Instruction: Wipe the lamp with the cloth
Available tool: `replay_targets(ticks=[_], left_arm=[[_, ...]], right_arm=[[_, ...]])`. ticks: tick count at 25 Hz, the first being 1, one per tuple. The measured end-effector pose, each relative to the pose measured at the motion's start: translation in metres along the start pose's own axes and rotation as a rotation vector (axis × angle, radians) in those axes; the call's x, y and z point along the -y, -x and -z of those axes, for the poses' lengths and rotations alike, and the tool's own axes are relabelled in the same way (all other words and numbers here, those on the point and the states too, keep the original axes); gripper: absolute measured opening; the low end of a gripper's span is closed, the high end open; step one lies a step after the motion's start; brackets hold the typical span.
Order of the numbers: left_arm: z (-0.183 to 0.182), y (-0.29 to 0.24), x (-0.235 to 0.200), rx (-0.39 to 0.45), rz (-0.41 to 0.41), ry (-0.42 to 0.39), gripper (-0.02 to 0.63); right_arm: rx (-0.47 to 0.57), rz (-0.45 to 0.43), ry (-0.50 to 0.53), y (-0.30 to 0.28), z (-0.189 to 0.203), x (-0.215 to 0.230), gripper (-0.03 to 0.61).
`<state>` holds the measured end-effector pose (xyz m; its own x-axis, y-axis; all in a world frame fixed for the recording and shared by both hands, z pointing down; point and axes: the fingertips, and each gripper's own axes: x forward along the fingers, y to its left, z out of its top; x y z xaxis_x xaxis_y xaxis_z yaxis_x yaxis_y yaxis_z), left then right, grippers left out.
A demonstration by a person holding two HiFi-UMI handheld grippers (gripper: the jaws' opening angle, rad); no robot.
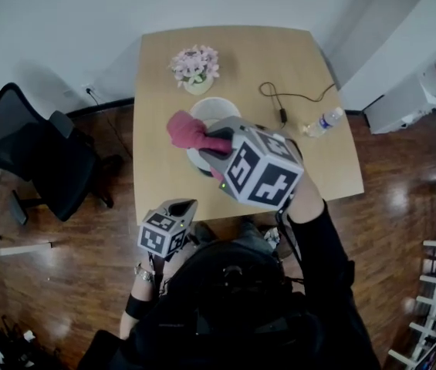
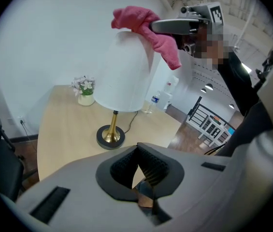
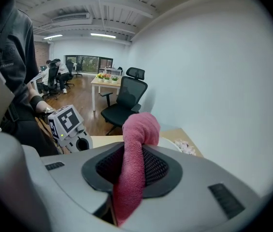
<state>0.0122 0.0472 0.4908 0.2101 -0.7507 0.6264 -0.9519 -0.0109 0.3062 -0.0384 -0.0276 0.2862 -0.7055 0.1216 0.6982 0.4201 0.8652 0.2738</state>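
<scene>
- The right gripper (image 1: 211,143) pinches the pink cloth (image 1: 187,129). In the right gripper view its jaws press on a rolled length of the cloth (image 3: 135,168), which bulges out past their tips.
- The cloth lies against the top rim of the lamp (image 1: 216,108). In the left gripper view the cloth (image 2: 148,25) bunches over the upper edge of the white shade (image 2: 124,71), with one tail hanging down the shade's right side.
- The lamp stands near the middle of the wooden table (image 1: 162,177). It has a brass stem on a round dark base (image 2: 110,136).
- The left gripper (image 1: 184,205) is held low at the table's near edge, well apart from the lamp. Its jaws are pressed together at the tips, with nothing between them (image 2: 138,164).
- A small pot of pale flowers (image 1: 195,66) sits just beyond the lamp, toward the far edge of the table.
- A black cable (image 1: 287,97) runs across the right side of the tabletop. A clear water bottle (image 1: 323,121) lies near the right edge.
- A black office chair (image 1: 42,156) stands on the wood floor to the left of the table.
</scene>
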Motion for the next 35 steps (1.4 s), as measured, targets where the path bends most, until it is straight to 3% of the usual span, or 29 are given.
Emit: replay_targets(ticks=[5,12,18,27,35], left_arm=[[0.009,0.003,0.001,-0.021,0.006,-0.02,-0.008],[0.007,0.006,0.003,-0.005,-0.043,0.004,-0.008],[0.003,-0.003,0.021,-0.019,-0.057,0.006,-0.008],[0.015,-0.018,0.043,-0.091,-0.07,-0.009,-0.008],[0.031,-0.019,0.047,-0.147,-0.098,-0.018,-0.008]], right_arm=[[0.062,0.019,-0.036,0.006,-0.01,-0.01,0.097],[0.107,-0.029,-0.093,0.023,0.02,-0.035,0.097],[0.086,-0.082,-0.182,0.023,0.077,-0.064,0.097],[0.012,-0.138,-0.397,-0.01,0.178,-0.106,0.097],[0.026,0.017,-0.644,-0.075,0.242,-0.081,0.097]])
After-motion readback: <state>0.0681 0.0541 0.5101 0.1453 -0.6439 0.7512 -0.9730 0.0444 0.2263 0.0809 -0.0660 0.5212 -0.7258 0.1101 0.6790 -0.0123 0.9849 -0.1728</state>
